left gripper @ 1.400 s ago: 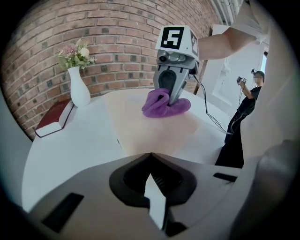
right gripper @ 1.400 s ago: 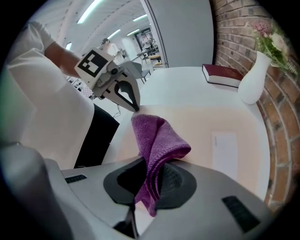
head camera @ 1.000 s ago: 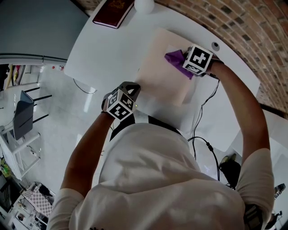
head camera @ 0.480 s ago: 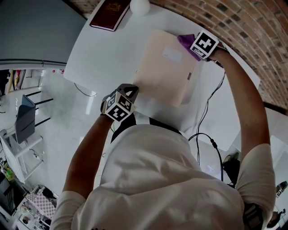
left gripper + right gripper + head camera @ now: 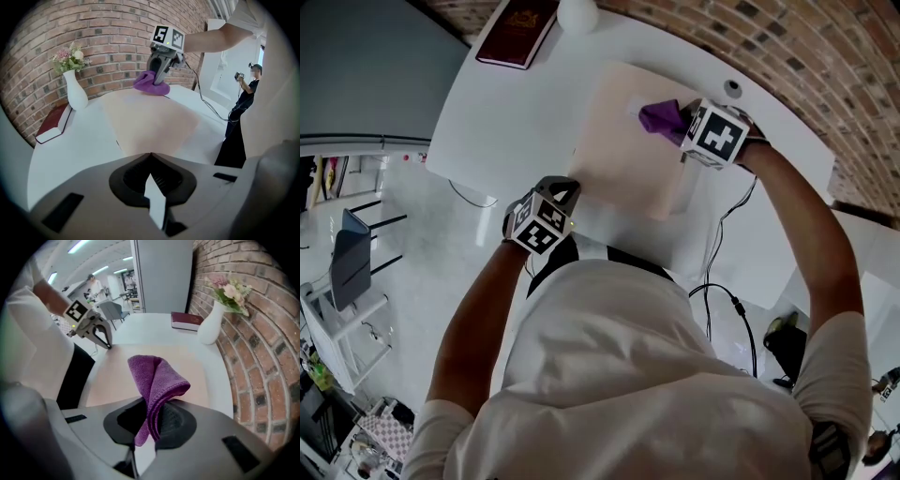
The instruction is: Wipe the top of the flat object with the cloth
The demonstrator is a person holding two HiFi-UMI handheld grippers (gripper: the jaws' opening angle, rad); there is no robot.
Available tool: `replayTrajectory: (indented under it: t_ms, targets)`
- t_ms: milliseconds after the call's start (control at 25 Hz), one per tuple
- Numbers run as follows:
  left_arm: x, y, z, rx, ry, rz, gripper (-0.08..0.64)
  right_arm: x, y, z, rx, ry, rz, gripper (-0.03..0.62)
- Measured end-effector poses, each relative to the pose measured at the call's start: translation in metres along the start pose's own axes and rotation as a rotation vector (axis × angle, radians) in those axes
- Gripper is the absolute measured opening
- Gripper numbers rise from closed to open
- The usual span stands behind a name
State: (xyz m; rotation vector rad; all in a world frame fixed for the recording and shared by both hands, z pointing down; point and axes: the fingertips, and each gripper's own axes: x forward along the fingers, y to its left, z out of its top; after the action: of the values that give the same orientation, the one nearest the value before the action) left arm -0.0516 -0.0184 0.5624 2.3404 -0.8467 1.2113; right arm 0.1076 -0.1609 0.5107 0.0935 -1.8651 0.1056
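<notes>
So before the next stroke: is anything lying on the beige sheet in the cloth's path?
Nothing visible. The purple cloth, in the right gripper, faces bare beige sheet; the left gripper sits only at its near corner, and vase and book stand off it.

A white, curved desk (image 5: 502, 127) set against a brick wall (image 5: 825, 56) carries a pale flat sheet (image 5: 623, 155) at its middle, a dark red book (image 5: 517, 26) and white vase (image 5: 76, 93) at its far left end, and a black cable (image 5: 724, 217) on its right side.
</notes>
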Motion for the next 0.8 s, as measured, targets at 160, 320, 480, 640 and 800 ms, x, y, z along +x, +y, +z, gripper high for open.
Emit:
replayTrajectory:
  t_ms: [160,320,480,640,800]
  targets:
    - [0.000,-0.002,0.000,0.015,0.000,-0.009,0.025,0.002,0.089,0.004,-0.065,-0.018,0.151,0.074]
    - [-0.001,-0.002,0.000,0.032,0.009,-0.025,0.025,0.011,0.159,0.001,-0.116,-0.025,0.273,0.074]
    - [0.000,-0.003,0.000,0.042,0.012,-0.028,0.025,0.024,0.174,-0.010,-0.132,0.001,0.298,0.074]
    - [0.000,-0.004,0.001,0.048,0.016,-0.022,0.023,0.029,0.142,-0.022,-0.098,0.012,0.258,0.074]
    - [0.000,-0.005,0.001,0.053,0.020,-0.017,0.025,0.026,0.102,-0.035,-0.037,0.027,0.214,0.074]
